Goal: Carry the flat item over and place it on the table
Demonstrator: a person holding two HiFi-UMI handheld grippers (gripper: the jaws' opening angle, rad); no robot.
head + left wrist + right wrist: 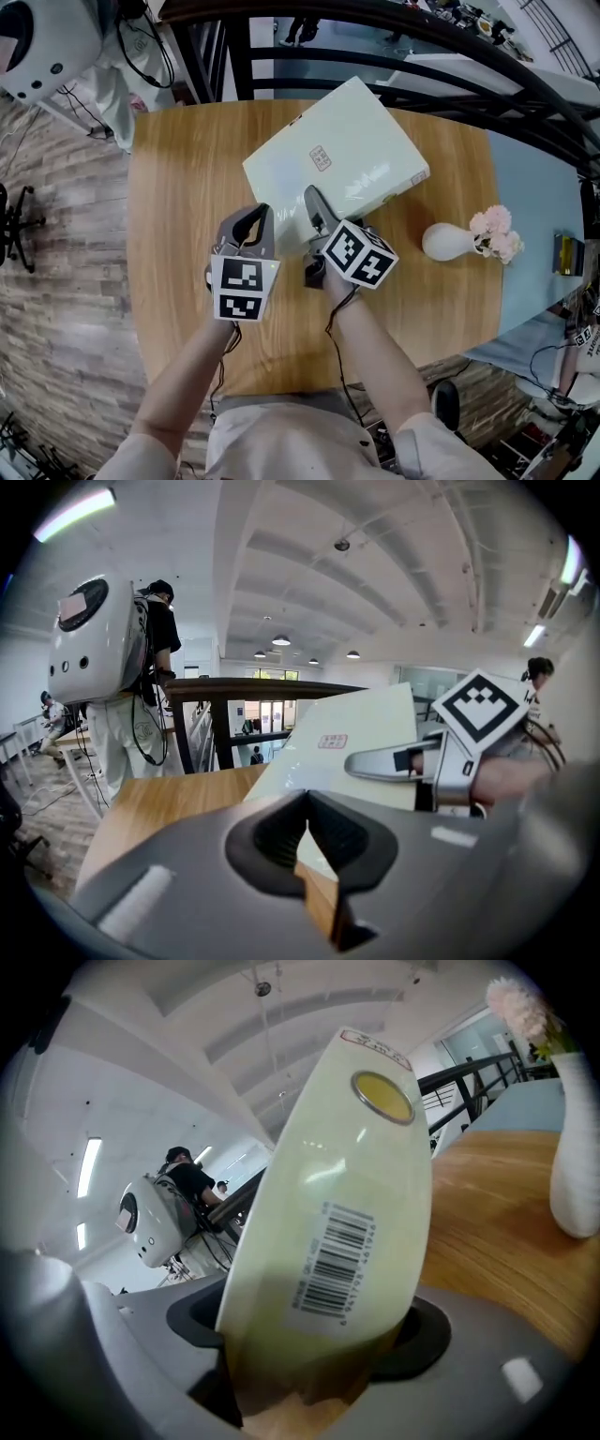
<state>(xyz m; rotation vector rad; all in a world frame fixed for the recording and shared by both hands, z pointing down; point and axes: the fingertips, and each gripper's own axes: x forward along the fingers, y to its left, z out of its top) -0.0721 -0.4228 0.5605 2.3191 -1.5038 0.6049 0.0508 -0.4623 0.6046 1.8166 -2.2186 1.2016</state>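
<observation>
The flat item is a pale green-white box lying slanted on the wooden table, label side up. My right gripper reaches over its near edge. In the right gripper view the box's barcoded edge stands between the jaws of that gripper, with a dark gap on the left side, so the pads do not seem to press it. My left gripper hovers just left of the box, jaws together and empty. Its own view shows its shut tips and the box beyond.
A white vase with pink flowers stands on the table right of the box; it also shows as the vase close beside my right gripper. A dark railing runs behind the table. A white device sits at far left.
</observation>
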